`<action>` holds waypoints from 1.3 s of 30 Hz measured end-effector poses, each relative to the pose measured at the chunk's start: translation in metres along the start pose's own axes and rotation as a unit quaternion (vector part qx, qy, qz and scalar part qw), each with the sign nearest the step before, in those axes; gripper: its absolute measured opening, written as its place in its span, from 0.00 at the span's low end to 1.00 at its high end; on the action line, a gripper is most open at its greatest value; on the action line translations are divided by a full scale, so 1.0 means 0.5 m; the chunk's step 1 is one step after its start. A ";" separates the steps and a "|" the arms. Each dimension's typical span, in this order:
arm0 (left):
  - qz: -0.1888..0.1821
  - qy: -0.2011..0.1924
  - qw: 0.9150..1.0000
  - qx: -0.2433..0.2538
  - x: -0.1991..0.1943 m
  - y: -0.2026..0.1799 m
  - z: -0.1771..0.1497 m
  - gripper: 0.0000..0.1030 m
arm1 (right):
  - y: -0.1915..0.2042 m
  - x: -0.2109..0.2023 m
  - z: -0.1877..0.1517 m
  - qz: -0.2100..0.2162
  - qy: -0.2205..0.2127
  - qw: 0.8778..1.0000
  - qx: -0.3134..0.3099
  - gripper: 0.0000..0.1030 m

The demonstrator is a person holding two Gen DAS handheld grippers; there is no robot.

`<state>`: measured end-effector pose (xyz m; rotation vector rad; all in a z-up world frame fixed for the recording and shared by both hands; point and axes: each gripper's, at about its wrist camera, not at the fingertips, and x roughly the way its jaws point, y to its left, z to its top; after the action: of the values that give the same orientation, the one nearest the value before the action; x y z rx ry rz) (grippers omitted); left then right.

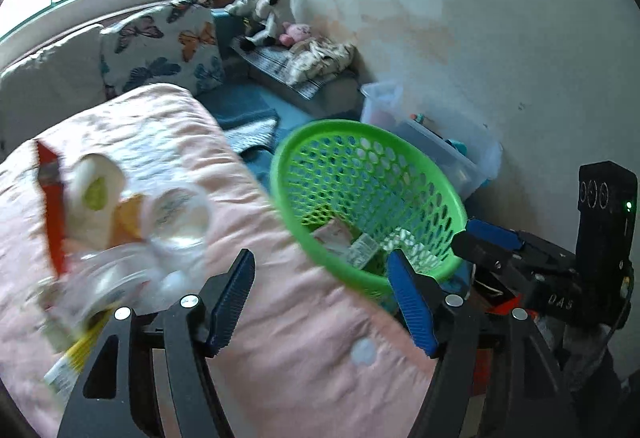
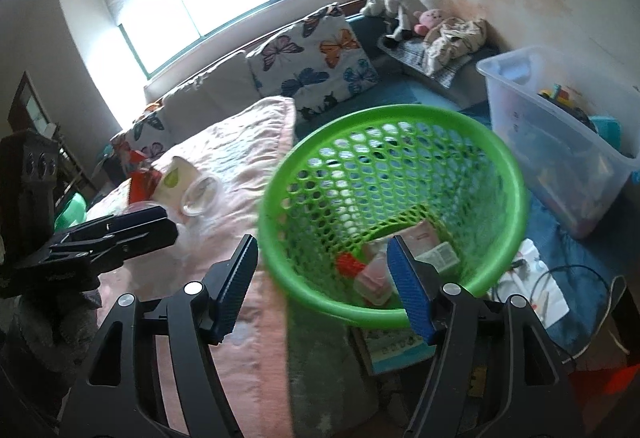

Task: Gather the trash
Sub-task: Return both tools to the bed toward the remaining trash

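The left gripper [image 1: 320,298] has its fingers spread wide and holds nothing, above the pink blanket [image 1: 280,338] in the lower middle of its frame. The right gripper [image 2: 322,286] is spread too, its right finger in front of the green basket [image 2: 516,174], which already has some packets [image 2: 424,238] at its bottom. At the left of the left wrist view, a blurred pile of trash [image 1: 120,230] with a paper cup [image 1: 96,194] lies on the blanket, beside the basket.

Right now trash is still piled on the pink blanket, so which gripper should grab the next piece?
Probably left: the left gripper is open nearest the trash pile, while the right gripper faces the green basket.
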<state>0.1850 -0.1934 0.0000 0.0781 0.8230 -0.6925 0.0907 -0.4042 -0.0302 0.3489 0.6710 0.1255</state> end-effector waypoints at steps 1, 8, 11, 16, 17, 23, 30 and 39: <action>0.006 -0.007 1.000 -0.003 -0.017 0.012 -0.008 0.65 | 0.009 0.001 -0.001 0.004 0.001 1.000 -0.003 0.66; 0.060 -0.036 0.997 -0.031 -0.109 0.094 -0.058 0.65 | 0.087 0.020 0.002 0.034 0.011 0.999 -0.035 0.69; 0.077 -0.045 0.994 -0.055 -0.144 0.137 -0.082 0.65 | 0.119 0.033 0.004 0.044 0.015 0.998 -0.045 0.72; 0.095 -0.057 0.989 -0.098 -0.193 0.200 -0.119 0.65 | 0.179 0.063 0.009 0.067 0.026 0.996 -0.062 0.75; 0.100 -0.059 0.988 -0.105 -0.202 0.212 -0.129 0.65 | 0.189 0.068 0.011 0.070 0.029 0.995 -0.064 0.77; 0.112 -0.067 0.981 -0.142 -0.240 0.266 -0.176 0.67 | 0.276 0.113 0.012 0.100 0.046 0.989 -0.095 0.81; 0.120 -0.066 0.977 -0.165 -0.258 0.294 -0.219 0.68 | 0.363 0.175 0.008 0.118 0.065 0.983 -0.128 0.85; 0.117 -0.066 0.973 -0.186 -0.263 0.315 -0.252 0.68 | 0.410 0.243 0.011 0.112 0.081 0.981 -0.139 0.90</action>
<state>0.1345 0.0407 -0.0258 -0.2045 0.7888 -0.3093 0.1884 -0.1870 -0.0244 0.1445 0.7627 0.4621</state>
